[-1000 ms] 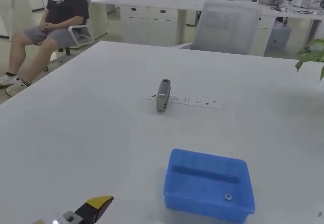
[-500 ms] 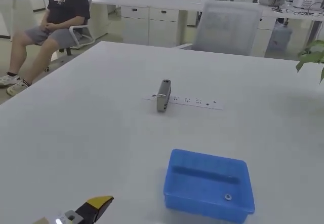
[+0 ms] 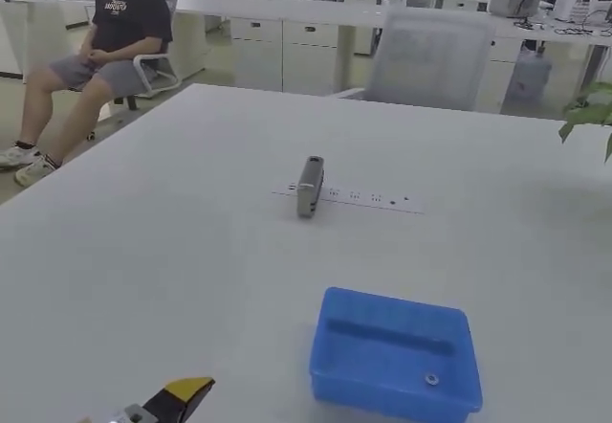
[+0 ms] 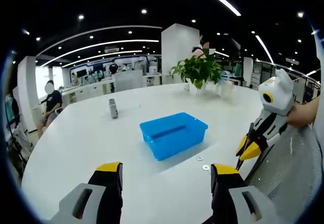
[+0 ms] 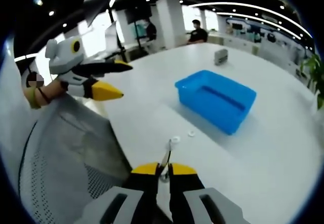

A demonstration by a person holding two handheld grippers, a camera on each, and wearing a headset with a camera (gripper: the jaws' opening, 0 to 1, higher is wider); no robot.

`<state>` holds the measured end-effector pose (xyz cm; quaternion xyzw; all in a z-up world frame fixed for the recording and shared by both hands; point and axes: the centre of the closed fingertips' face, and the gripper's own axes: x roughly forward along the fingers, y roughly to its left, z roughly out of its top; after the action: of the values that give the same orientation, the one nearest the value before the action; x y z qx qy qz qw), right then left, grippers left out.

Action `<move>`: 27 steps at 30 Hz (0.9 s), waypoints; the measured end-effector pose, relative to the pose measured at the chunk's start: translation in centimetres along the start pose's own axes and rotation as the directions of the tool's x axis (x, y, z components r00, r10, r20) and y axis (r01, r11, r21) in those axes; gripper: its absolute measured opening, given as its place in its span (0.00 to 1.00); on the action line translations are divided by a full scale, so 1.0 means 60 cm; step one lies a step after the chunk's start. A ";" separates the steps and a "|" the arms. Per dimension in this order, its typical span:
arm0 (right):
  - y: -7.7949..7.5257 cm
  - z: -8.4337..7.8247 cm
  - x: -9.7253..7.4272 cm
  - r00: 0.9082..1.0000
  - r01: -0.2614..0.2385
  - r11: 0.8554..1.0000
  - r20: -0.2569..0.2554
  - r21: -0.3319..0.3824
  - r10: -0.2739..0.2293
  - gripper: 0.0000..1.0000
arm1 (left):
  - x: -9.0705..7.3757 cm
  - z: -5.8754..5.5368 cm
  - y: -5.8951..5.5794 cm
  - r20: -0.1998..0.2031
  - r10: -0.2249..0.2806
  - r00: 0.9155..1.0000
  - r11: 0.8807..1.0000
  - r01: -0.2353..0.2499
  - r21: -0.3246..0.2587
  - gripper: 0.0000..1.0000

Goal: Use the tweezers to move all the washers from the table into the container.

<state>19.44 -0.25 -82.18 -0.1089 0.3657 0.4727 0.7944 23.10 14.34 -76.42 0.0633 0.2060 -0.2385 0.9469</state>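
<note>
Tracking two small flat silver metal washers, nearer washer and second washer, lying close together on the white tabletop near the blue plastic container, on its side toward the grippers. Spotting a third washer already lying inside, on the container floor.

Judging these as light, rigid, thin & slick, prob. skating or flipping if nudged sideways. Favouring a pinch across the ring, one tine thru the hole & one on the outer rim, w/ gentle pressure.

Seeing thin metal tweezers pointing fwd, tips reaching the nearer washer. Not managing to tell whether pinching it, touching it or hovering just above.

Noting right gripper w/ jaws pressed nearly together, clamping the tweezers' rear end. Noting left gripper w/ jaws spread wide, holding nothing & touching nothing, hanging above the table's near edge.

Moving outward: white power strip w/ grey adapter block well beyond the container, grey office chair past the far edge, seated person in far-left bg.
</note>
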 end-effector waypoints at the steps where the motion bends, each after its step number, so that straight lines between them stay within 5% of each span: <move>1: 0.001 0.000 0.000 1.000 -0.001 1.000 -0.001 -0.001 0.001 0.04 | 0.000 0.000 0.000 0.000 0.000 1.000 1.000 0.000 -0.001 0.71; 5: 0.009 -0.003 -0.002 1.000 -0.005 0.998 -0.025 -0.070 0.004 0.04 | 0.001 -0.002 0.001 -0.006 0.002 1.000 1.000 -0.002 0.002 0.71; 12: 0.030 -0.009 0.000 0.996 -0.021 0.963 -0.086 -0.268 -0.002 0.04 | 0.000 -0.002 0.002 -0.004 0.006 1.000 1.000 -0.006 -0.002 0.71; 27: 0.024 -0.007 0.003 0.998 -0.019 0.978 -0.062 -0.208 0.006 0.03 | 0.002 -0.007 0.001 -0.021 -0.001 1.000 1.000 0.001 -0.002 0.70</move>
<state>18.11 0.44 -82.33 -0.2038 0.3390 0.5098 0.7640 23.07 14.42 -76.85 0.0650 0.2161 -0.2380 0.9447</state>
